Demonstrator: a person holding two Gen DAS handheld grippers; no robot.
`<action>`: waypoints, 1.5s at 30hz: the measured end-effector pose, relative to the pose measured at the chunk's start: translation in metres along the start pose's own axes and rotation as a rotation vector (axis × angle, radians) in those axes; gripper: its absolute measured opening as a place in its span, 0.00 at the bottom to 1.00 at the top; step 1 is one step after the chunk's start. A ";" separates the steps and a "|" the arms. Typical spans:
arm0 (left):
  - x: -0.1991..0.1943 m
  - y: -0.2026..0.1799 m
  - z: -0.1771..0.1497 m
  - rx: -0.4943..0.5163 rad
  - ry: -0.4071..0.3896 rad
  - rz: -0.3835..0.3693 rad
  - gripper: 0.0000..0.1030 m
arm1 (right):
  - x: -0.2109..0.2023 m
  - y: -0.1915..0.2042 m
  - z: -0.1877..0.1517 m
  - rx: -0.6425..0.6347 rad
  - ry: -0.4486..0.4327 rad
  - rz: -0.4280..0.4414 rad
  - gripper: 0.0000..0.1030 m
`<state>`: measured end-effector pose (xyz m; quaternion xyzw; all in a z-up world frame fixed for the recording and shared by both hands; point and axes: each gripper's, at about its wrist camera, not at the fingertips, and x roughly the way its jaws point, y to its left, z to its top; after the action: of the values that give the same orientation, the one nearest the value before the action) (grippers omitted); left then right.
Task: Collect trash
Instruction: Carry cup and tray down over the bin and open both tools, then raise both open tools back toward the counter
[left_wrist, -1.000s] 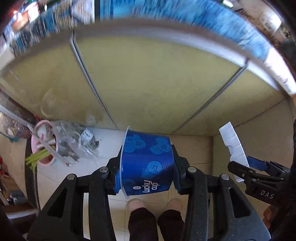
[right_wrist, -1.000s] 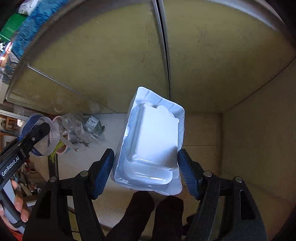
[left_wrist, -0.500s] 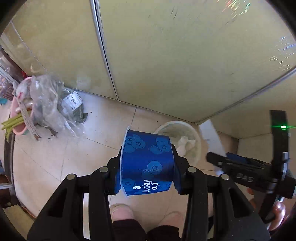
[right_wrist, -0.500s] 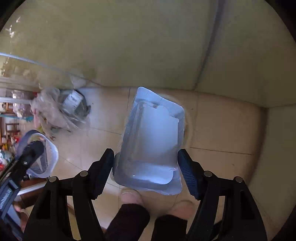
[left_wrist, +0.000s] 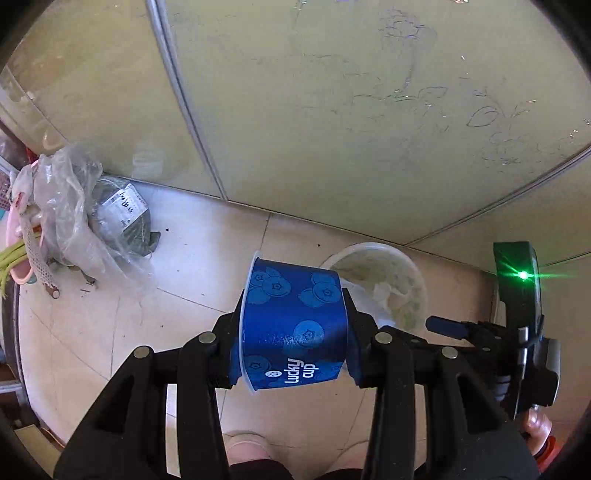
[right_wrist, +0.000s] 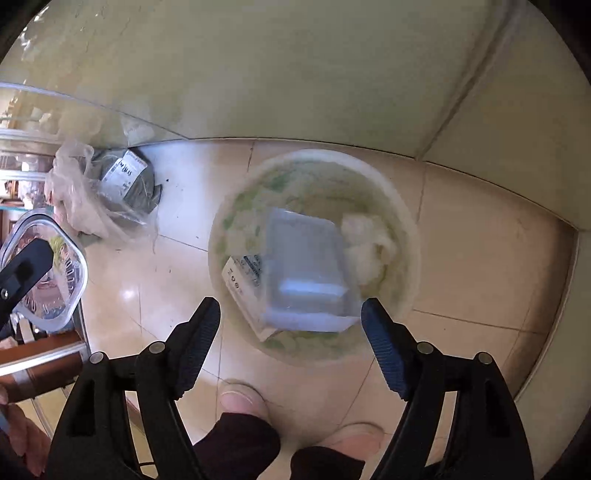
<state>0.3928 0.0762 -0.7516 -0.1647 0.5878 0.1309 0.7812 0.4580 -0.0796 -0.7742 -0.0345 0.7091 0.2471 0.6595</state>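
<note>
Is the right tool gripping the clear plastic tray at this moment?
No, the right tool stands open, and the clear plastic tray is in the bin below.

Glossy beige floor tiles (right_wrist: 480, 258) below scuffed yellow-green wall panels (left_wrist: 332, 110).

Both tongs point steeply down toward the floor. The left tongs (left_wrist: 293, 326) are clamped tight on the blue cup (left_wrist: 293, 325), pads pressing its sides. The right tongs (right_wrist: 290, 325) stand wide, jaws having just been opening, with nothing pressed between their blue pads (right_wrist: 384, 354). The person's feet (right_wrist: 243, 400) show below them.
</note>
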 end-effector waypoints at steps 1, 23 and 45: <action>0.000 -0.002 0.001 0.007 0.001 -0.003 0.41 | -0.005 -0.009 -0.002 0.006 -0.009 -0.009 0.74; 0.014 -0.074 0.013 0.120 0.104 -0.131 0.61 | -0.133 -0.040 -0.048 0.194 -0.272 0.035 0.74; -0.383 -0.031 0.047 0.174 -0.118 -0.076 0.61 | -0.420 0.085 -0.103 0.104 -0.473 -0.140 0.74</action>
<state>0.3412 0.0635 -0.3678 -0.1102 0.5434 0.0590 0.8301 0.3855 -0.1625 -0.3471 0.0093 0.5428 0.1651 0.8234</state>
